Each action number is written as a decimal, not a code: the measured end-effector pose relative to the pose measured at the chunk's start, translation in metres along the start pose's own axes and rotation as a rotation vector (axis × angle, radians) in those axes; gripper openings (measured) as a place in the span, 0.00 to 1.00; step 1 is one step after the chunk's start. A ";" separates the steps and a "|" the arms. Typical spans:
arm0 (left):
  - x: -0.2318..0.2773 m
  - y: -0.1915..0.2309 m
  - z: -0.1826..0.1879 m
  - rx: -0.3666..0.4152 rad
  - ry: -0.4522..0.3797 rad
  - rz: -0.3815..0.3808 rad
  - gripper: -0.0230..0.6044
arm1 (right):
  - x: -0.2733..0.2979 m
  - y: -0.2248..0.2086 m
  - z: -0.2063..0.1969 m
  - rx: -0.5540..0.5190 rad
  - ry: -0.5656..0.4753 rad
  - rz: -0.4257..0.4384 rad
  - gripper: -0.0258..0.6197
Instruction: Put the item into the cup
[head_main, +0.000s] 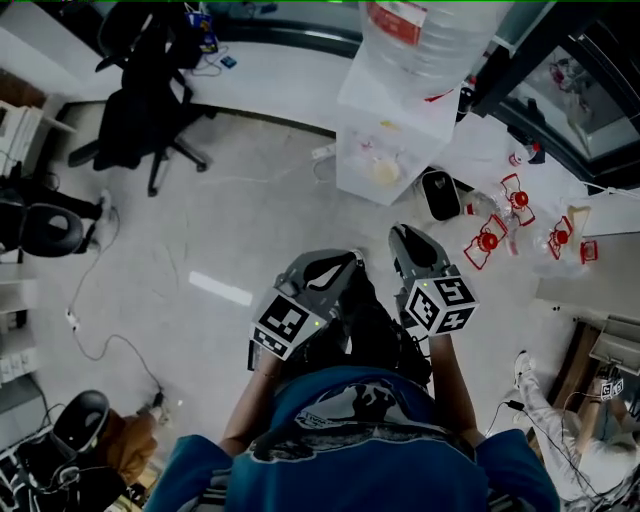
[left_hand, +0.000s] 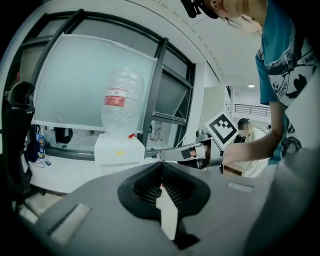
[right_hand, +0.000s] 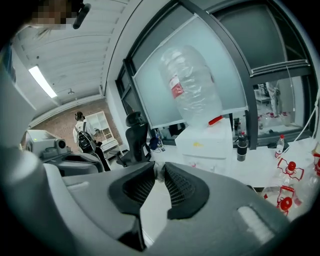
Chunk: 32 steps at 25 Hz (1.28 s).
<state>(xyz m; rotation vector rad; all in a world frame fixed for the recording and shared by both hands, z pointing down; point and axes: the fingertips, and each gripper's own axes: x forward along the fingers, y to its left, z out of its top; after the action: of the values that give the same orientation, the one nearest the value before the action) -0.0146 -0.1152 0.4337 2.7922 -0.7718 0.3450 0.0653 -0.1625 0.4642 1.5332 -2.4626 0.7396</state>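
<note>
In the head view I hold both grippers close to my chest over the floor, marker cubes facing up. The left gripper (head_main: 338, 264) has its jaws together with nothing between them, as the left gripper view (left_hand: 161, 166) confirms. The right gripper (head_main: 404, 238) is closed on a small pale item (right_hand: 159, 171) pinched at its tips (right_hand: 159, 173); I cannot tell what it is. Clear cups with red parts (head_main: 487, 243) lie on the white table (head_main: 470, 150) ahead to the right, also in the right gripper view (right_hand: 287, 168). From the left gripper view, the right gripper (left_hand: 186, 152) shows side-on.
A white water dispenser (head_main: 395, 130) with a big clear bottle (head_main: 430, 40) stands ahead. A black flask (head_main: 438, 195) sits beside it. A black office chair (head_main: 140, 95) stands at the far left. Another person (head_main: 590, 430) is at the lower right.
</note>
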 end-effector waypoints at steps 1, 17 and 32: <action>0.006 0.008 0.000 -0.006 0.007 0.010 0.06 | 0.011 -0.008 0.003 -0.009 0.005 0.000 0.13; 0.082 0.088 0.020 -0.034 0.049 0.100 0.06 | 0.123 -0.123 -0.018 0.019 0.177 -0.026 0.13; 0.094 0.116 0.023 0.030 0.102 -0.162 0.06 | 0.193 -0.157 -0.071 0.149 0.175 -0.234 0.13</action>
<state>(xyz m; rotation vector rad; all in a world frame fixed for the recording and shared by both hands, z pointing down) 0.0063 -0.2632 0.4557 2.8153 -0.5180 0.4683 0.1033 -0.3390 0.6488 1.6903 -2.1009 0.9840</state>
